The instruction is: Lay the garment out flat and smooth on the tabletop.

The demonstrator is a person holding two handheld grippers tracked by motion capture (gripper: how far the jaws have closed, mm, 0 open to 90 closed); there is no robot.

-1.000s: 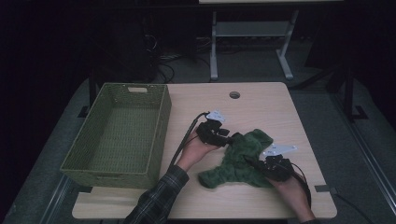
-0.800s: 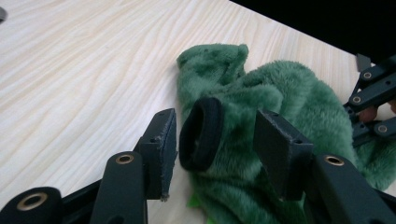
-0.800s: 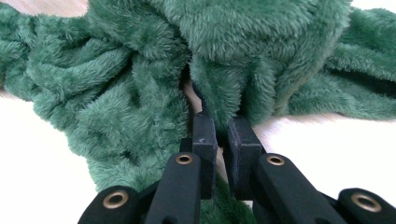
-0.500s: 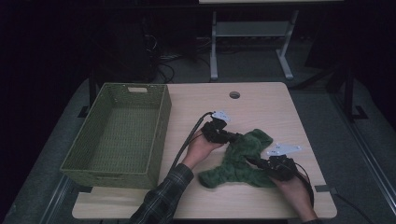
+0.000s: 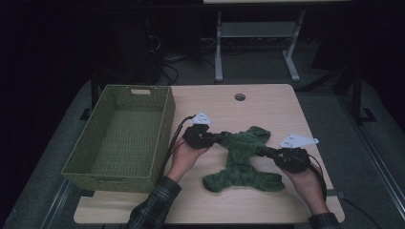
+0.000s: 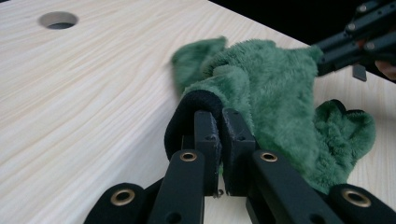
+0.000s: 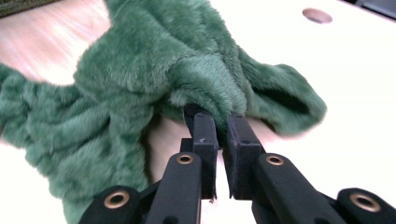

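both tools, left tool [image 5: 214, 139] and right tool [image 5: 268, 151], are pinching shut on the garment [image 5: 242, 157]. it is looking soft, light and floppy, so gripping edge folds is suiting it.

The high view looks forward and down on the whole surface [image 5: 267, 102]. Both gripper views sit close, sharing the green plush garment [image 5: 241, 160].
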